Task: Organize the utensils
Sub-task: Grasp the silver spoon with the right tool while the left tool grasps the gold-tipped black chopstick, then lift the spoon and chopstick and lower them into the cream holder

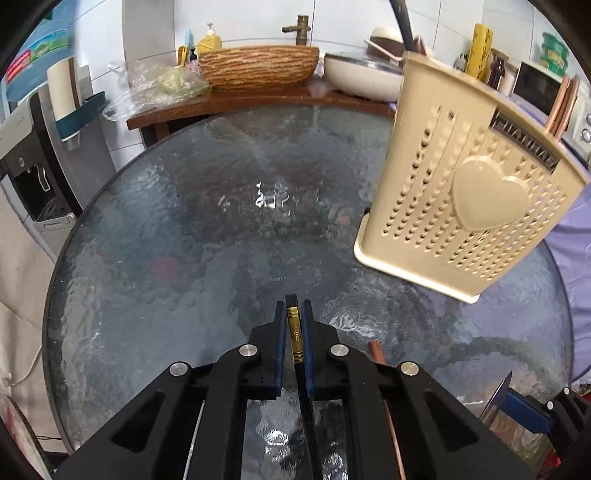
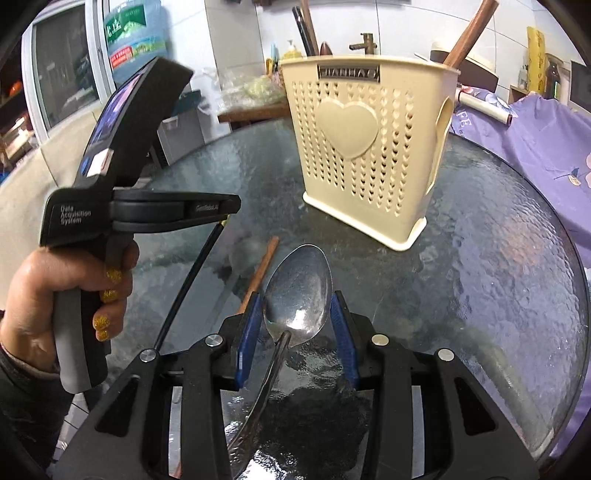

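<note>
A cream utensil holder point(image 2: 364, 147) with heart holes stands on the round glass table point(image 2: 498, 258); it also shows at the right of the left wrist view point(image 1: 461, 192). My left gripper point(image 1: 294, 314) is shut on a black chopstick with a gold end point(image 1: 295, 332), held above the table. My right gripper point(image 2: 297, 314) has its jaws around the bowl of a metal spoon point(image 2: 299, 291), touching both rims. A brown chopstick point(image 2: 258, 273) lies on the glass to the left of the spoon. Dark and brown handles point(image 2: 469, 33) stick out of the holder.
A wooden counter point(image 1: 236, 99) behind the table carries a woven basin, a white pot and bottles. A water dispenser point(image 1: 33, 166) stands at the left. Purple cloth point(image 2: 535, 140) lies to the right of the table. The right gripper's blue pad and the spoon tip show low right point(image 1: 517, 406).
</note>
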`<state>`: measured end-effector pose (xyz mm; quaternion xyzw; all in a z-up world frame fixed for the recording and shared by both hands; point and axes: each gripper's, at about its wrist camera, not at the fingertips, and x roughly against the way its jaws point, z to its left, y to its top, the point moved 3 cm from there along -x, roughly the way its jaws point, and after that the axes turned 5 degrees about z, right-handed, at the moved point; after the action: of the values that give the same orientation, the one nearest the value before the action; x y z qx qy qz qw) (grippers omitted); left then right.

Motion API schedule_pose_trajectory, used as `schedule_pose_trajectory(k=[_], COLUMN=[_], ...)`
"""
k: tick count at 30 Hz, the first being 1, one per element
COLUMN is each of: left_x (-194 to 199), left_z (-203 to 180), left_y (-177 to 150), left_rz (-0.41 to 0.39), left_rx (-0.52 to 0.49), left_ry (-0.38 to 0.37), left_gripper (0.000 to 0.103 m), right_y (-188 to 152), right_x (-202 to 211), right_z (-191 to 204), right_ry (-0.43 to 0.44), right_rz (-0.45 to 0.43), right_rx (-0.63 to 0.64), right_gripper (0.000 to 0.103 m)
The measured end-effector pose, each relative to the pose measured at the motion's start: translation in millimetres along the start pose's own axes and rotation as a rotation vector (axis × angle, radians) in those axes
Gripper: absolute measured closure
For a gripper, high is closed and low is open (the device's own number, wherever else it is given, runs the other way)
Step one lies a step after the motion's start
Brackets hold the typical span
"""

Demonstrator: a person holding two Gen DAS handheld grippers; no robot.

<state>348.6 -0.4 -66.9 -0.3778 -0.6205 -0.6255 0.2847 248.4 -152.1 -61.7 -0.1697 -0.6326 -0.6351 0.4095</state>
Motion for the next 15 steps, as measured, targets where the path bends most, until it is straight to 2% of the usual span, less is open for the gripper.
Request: schedule_pose_trajectory(k=[15], left_x=[70.3], left_z=[-5.4], left_y=[3.4], left_rz=[-0.156], left_rx=[-0.013], left_ry=[-0.086], left_gripper=[0.096], right_y=[13.5], right_x=[46.6], right_z=[4.2], right_ry=[0.069], right_rz=[-0.090], right_rx=[0.010], right_gripper=[0.065])
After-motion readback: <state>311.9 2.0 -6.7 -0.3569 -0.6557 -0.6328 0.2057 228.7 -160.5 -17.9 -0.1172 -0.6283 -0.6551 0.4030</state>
